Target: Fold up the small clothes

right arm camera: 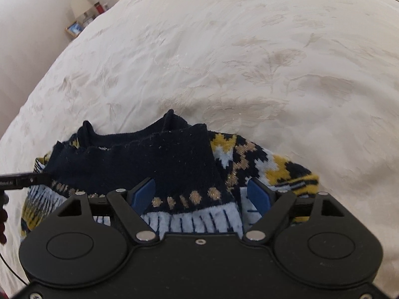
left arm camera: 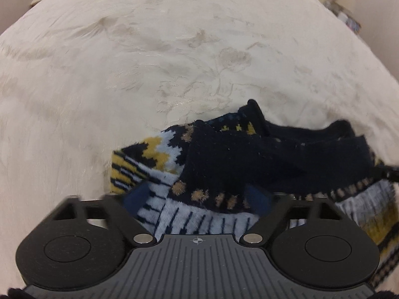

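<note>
While sweater (right arm camera: pixel 154 164) lies bunched on bed (right arm camera: pixel 224 49), lower centre of both views, folding looks partly done: navy layer doubled over, edges uneven. Left gripper (left arm camera: pixel 197 199) and right gripper (right arm camera: pixel 199 194) jaws released, straddling fabric without clamping.

The small knitted sweater (left arm camera: pixel 224 159) (right arm camera: pixel 159 164) lies bunched on the cream bedspread (left arm camera: pixel 174 62) (right arm camera: pixel 249 62). It is dark navy with yellow, pale blue and tan patterns. Its navy ribbed edge is folded over the patterned part.
</note>
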The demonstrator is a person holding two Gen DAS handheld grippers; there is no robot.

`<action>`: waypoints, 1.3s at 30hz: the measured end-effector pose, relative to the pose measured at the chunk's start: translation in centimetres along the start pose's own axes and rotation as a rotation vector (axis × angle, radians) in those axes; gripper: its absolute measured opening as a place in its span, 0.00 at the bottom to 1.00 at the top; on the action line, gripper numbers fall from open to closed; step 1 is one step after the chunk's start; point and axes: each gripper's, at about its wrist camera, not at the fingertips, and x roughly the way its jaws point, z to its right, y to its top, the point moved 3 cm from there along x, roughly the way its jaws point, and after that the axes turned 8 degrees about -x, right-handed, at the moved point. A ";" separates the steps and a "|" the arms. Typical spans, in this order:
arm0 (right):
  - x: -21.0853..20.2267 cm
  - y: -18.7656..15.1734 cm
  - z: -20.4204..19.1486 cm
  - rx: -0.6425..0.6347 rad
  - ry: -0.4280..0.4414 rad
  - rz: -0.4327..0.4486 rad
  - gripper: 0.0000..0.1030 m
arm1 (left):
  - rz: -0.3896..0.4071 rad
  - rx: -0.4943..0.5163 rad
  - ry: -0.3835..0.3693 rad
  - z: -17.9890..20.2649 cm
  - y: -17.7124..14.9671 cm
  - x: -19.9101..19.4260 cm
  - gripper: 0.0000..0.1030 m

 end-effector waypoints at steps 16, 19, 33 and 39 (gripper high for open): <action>-1.7 1.8 -3.1 -0.250 -0.124 0.059 0.15 | 0.141 0.124 0.061 1.4 -0.2 -1.9 0.05; 0.5 1.8 -1.8 -0.201 -0.110 -0.013 0.15 | 0.042 0.114 0.079 1.1 0.1 0.7 0.09; -2.3 -1.0 -0.3 -0.064 -0.139 0.029 0.98 | 0.028 -0.070 0.040 -0.2 -1.3 -4.1 0.92; -4.4 -2.3 -2.7 -0.054 -0.137 0.050 1.00 | 0.008 -0.062 0.027 1.9 -3.8 -5.8 0.93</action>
